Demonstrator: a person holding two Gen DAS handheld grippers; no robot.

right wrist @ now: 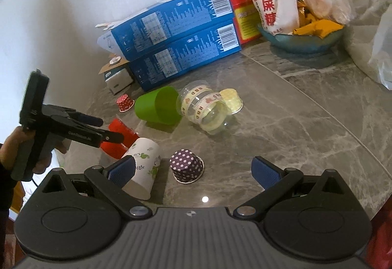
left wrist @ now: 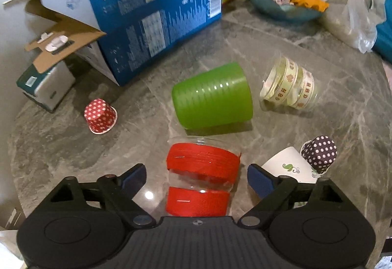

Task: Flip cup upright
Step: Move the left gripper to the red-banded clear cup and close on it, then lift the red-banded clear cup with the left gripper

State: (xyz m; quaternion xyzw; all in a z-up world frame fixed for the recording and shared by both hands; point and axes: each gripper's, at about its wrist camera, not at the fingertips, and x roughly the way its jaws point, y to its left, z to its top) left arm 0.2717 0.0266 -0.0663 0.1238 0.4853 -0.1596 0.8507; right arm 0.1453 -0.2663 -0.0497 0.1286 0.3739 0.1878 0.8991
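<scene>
Your left tongs (left wrist: 196,179) released, straddling red-taped cup (left wrist: 201,176) lower center; right tongs (right wrist: 193,171) released; sack (right wrist: 272,6) upper right reads "狗屎糖".

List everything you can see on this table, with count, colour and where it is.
Red-taped clear cup: 1, lying between the left gripper's fingers.
Green cup: 1, on its side, centre.
Ribbon-wrapped clear cup: 1, on its side, right of green.
White paper cup: 1, leaf print, on its side, near front.
Purple dotted cup: 1, inverted.
Red dotted cup: 1, inverted, left.
Yellow paper cup: 1, behind the ribbon cup.
Blue boxes: 2, stacked at back.
Bowl: 1, teal, holding snack bags.
Left gripper: open.
Right gripper: open.
</scene>
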